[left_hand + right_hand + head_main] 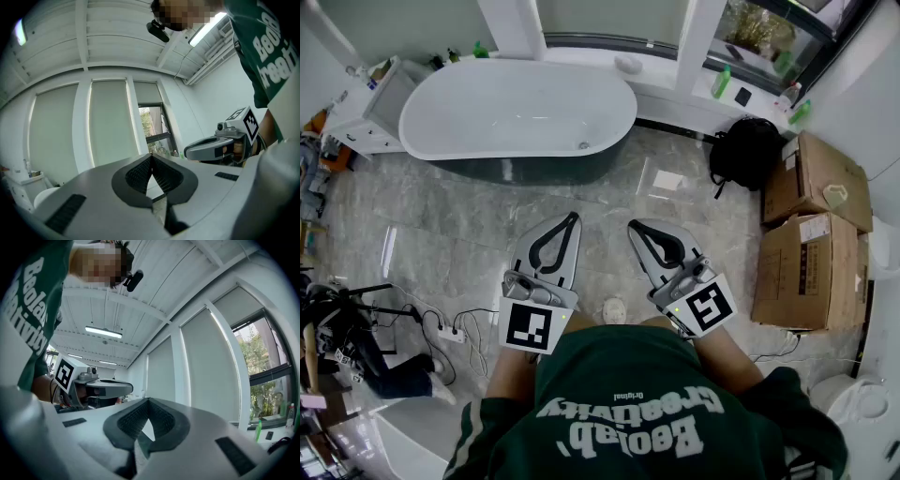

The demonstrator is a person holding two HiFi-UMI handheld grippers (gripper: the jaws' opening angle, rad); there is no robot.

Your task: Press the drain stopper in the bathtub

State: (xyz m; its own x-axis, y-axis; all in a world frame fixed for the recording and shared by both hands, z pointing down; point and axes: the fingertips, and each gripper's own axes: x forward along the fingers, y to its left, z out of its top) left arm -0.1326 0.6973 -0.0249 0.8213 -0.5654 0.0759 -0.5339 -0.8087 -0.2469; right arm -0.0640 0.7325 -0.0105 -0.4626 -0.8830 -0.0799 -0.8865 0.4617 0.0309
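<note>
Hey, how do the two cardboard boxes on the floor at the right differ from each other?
The far box sits beside the black backpack; the near box sits closer to the person. The far box carries a small pale object on top; the near box shows a white label instead. Both are brown cardboard boxes standing side by side on the marble floor.

The person holds the left gripper (573, 218) and the right gripper (633, 225) side by side in front of the torso. Both point forward and away from the body, and their tips lean a little toward each other. The left gripper's fingers (136, 176) meet at the tips with nothing between them. The right gripper's fingers (129, 420) do the same. Bare forearms (727, 352) run back from the marker cubes (532, 325) to the green sleeves.
</note>
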